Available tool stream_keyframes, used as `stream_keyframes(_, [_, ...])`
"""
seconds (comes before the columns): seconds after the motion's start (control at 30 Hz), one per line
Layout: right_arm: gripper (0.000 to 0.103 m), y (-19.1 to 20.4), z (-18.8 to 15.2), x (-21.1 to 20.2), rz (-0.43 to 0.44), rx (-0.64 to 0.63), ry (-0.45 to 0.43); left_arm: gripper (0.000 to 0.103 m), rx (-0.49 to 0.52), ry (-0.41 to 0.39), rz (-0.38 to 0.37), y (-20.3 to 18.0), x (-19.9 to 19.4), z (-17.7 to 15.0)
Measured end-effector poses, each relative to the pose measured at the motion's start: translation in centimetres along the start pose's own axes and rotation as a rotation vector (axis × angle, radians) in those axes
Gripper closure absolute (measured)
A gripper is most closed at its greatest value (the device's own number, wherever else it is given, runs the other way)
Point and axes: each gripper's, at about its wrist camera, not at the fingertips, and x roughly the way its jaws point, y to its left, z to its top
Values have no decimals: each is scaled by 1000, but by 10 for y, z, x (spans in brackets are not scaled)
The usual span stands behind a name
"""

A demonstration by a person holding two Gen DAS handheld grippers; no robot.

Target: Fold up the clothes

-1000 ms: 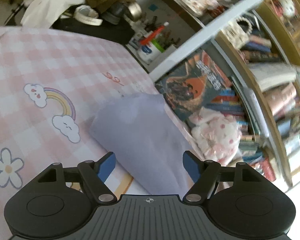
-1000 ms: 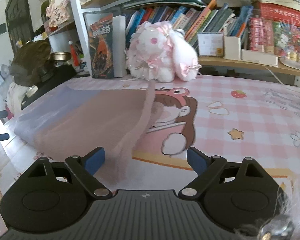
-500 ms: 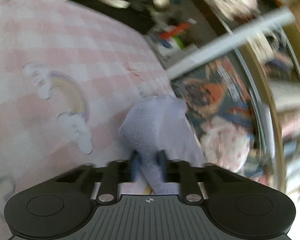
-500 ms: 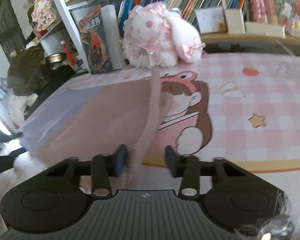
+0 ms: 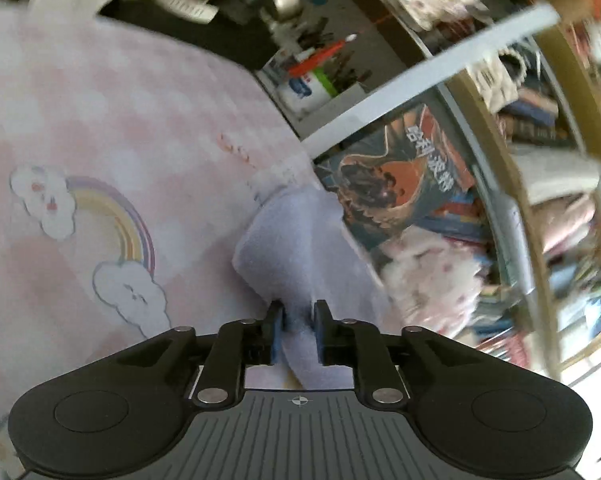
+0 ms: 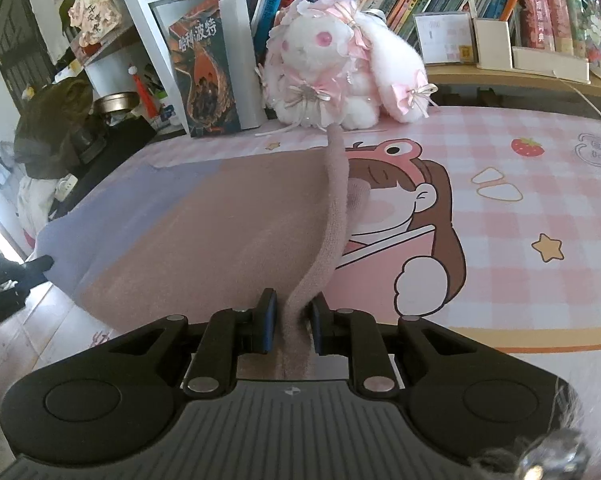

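A soft cloth, lavender at one end (image 5: 300,248) and dusty pink at the other (image 6: 204,240), lies on the pink checked table cover (image 6: 520,216). My left gripper (image 5: 298,330) is shut on the lavender edge, which bunches up between its pads. My right gripper (image 6: 292,320) is shut on the pink edge, which rises as a ridge (image 6: 334,208) running away from the jaws. The left gripper also shows at the far left of the right wrist view (image 6: 16,276).
A white and pink plush rabbit (image 6: 340,68) sits at the back of the table against a bookshelf (image 6: 480,8). A dark book (image 6: 202,80) stands beside it. Cluttered desk items (image 5: 312,76) lie past the table's left edge.
Both grippers were open around the cloth edges a second ago. Both have closed on the cloth, and its edges now bunch and lift.
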Motion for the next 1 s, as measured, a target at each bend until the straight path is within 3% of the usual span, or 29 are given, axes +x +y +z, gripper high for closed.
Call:
stream_keyframes(0.23, [86,9,2,6,5,-26,8,77,-87,0,31,9,15,7])
stream_keyframes(0.43, [86,11,7,13,18,-28,16,76,-189,11,24,23,22,24])
stream_keyframes(0.53, [86,11,8,15,24,-27,20,76,-192,15,47,21,28,29])
stream_keyframes(0.7, [86,8,7,15,35,-19,19,83,-58,-29,130,2,36,25])
stream_keyframes(0.77, [86,8,7,15,37,-14,18,89,93,-71,172,-20,34,16])
stream_keyframes(0.8, [86,8,7,15,36,-15,18,90,219,-104,176,-38,31,9])
stream_keyframes(0.83, [86,7,7,15,36,-16,19,90,368,-133,162,-58,24,-1])
stream_keyframes(0.9, [86,8,7,15,33,-21,22,89,519,-125,106,-79,18,-11])
stream_keyframes(0.93, [86,8,7,15,33,-24,23,89,508,-96,94,-77,20,-7])
stream_keyframes(1.0, [86,8,8,15,32,-31,26,88,388,-47,112,-59,24,9])
